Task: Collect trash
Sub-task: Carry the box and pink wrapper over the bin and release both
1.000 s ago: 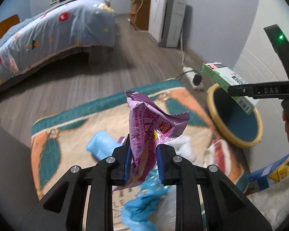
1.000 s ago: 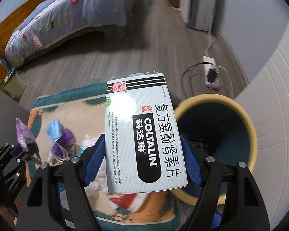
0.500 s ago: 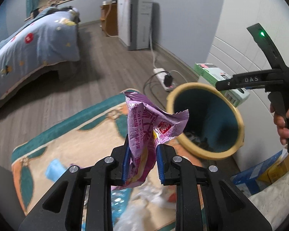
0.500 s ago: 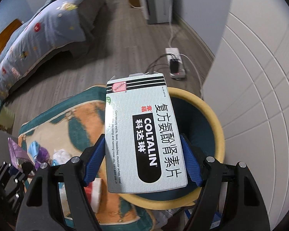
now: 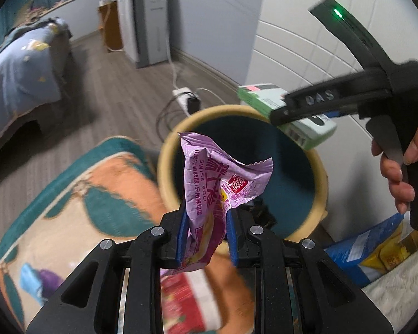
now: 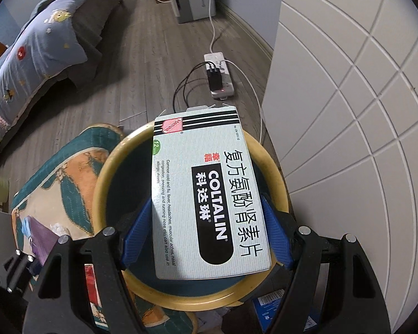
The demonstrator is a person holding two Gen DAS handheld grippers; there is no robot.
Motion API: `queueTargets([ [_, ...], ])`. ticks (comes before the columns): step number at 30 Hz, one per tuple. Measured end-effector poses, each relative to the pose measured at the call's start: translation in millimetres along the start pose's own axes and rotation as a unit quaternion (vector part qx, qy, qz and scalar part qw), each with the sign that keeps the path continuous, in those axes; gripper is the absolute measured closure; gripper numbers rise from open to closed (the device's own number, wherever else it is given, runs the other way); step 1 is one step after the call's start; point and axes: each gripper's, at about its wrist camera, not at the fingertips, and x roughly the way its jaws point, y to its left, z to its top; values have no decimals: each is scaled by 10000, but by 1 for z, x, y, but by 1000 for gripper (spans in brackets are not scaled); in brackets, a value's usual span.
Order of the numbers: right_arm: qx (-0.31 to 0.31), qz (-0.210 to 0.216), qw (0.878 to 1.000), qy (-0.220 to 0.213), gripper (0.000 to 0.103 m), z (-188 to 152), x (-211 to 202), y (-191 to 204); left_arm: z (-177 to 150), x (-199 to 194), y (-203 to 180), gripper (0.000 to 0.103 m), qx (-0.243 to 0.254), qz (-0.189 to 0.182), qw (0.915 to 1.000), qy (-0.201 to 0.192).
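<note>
My left gripper is shut on a crumpled purple snack wrapper and holds it at the near rim of the bin, a round trash bin with a yellow rim and a dark teal inside. My right gripper is shut on a white and black Coltalin medicine box, held flat right above the bin's opening. In the left wrist view the right gripper and the box hang over the bin's far rim.
A patterned orange and teal rug with more trash, a blue and purple piece, lies left of the bin. A power strip with cables lies on the wood floor behind. A white panelled wall is right. A bed stands at the back left.
Both grippers have moved right toward the bin. The box is now over the bin's opening and the wrapper is at its near rim. Both holds are unchanged.
</note>
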Motion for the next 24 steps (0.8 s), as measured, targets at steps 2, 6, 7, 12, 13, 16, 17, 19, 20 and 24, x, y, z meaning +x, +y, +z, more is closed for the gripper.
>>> queueTargets([
  [2, 26, -16, 10000, 30, 29, 0, 4, -3, 1, 10, -10, 79, 90, -45, 9999, 57],
  [6, 86, 15, 9999, 77, 29, -1, 8, -5, 0, 26, -22, 75, 190, -85, 9997, 99],
  [7, 82, 42, 9999, 76, 29, -1, 8, -4, -1, 28, -23, 73, 186, -113, 9997, 115],
  [12, 29, 133, 9999, 41, 25, 2, 10, -2, -6, 39, -26, 42, 258, -35, 9994, 236],
  [13, 33, 133, 9999, 33, 16, 3, 10, -3, -6, 38, -25, 38, 266, -30, 9994, 214],
  [16, 70, 165, 9998, -60, 13, 4, 6, -3, -6, 33, -21, 24, 187, 27, 9998, 103],
  [17, 86, 172, 9998, -72, 13, 5, 5, -3, -6, 32, -20, 21, 148, 24, 9999, 78],
  [19, 117, 189, 9997, -78, 10, 5, 4, -4, -6, 30, -16, 15, 20, -20, 10000, 17],
  [20, 124, 186, 9997, -81, 10, 5, 4, -4, -6, 28, -15, 12, -10, 6, 10000, -15],
  [24, 140, 173, 9997, -86, 6, 5, 2, -3, -5, 21, -9, 10, -63, 153, 9999, -49],
])
